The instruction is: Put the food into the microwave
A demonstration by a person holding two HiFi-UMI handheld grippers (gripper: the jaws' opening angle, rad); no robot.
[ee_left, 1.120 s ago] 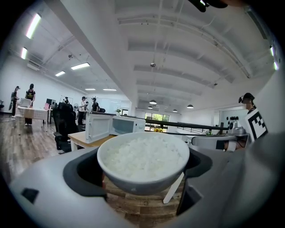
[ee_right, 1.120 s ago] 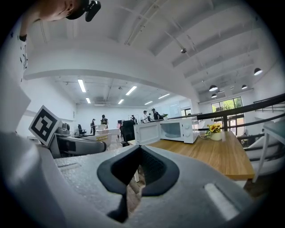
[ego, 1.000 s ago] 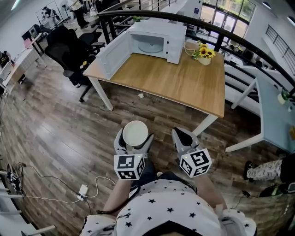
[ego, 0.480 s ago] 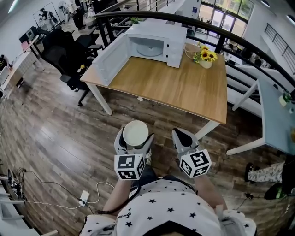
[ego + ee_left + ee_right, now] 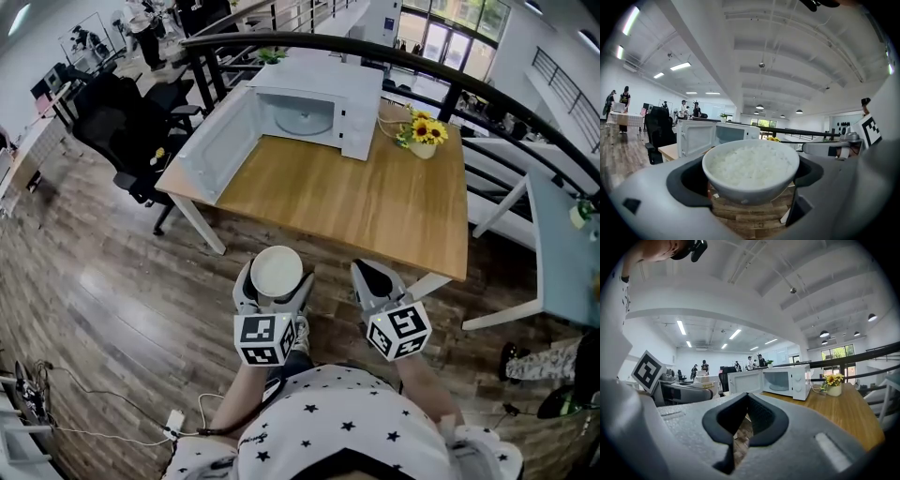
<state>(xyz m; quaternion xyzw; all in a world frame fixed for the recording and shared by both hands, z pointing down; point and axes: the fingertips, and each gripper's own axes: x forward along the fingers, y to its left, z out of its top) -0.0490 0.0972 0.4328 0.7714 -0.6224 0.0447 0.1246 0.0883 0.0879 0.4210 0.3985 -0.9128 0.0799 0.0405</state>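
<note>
We hold a white round bowl of rice in our left tool, its sides hidden by the jaws; our right tool is narrow, empty.

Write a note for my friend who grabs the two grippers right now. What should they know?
Left gripper: shut on the bowl of rice, held level above the floor.
Right gripper: shut, empty.
Microwave: at the far left of the wooden table, with its door swung open. Only the turntable shows inside.
Done: bowl gripped, door open.
To do: step up to the table, set the bowl inside the microwave, let go.
</note>
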